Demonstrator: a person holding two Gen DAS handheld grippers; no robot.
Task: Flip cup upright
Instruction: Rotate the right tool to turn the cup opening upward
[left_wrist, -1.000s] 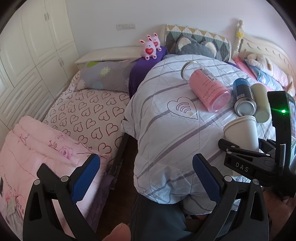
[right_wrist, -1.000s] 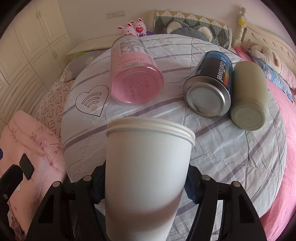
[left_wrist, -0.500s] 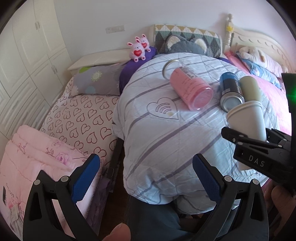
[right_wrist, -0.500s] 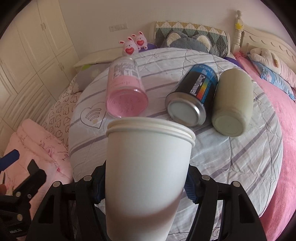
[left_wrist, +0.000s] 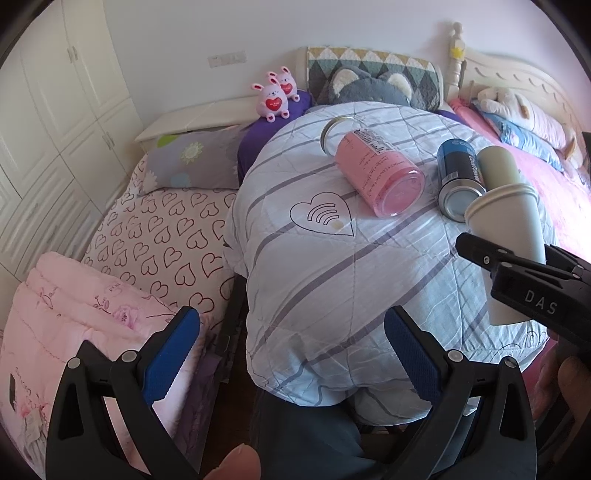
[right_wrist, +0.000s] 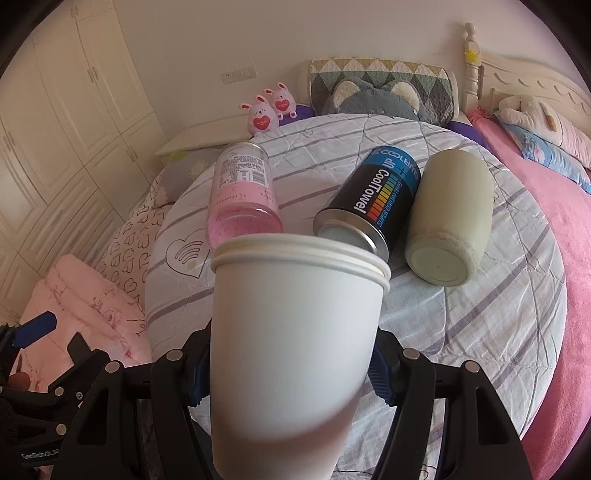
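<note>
Near the table's front edge, right hand-held gripper clamps cup.

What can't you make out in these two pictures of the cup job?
- Inside of the paper cup, both views: its rim points away, so its contents are hidden.
- Right tool pads, right wrist view: mostly behind the cup.
- Right tool, left wrist view: cut off by the right edge.
- Pink bottle label print: too small to read.
</note>
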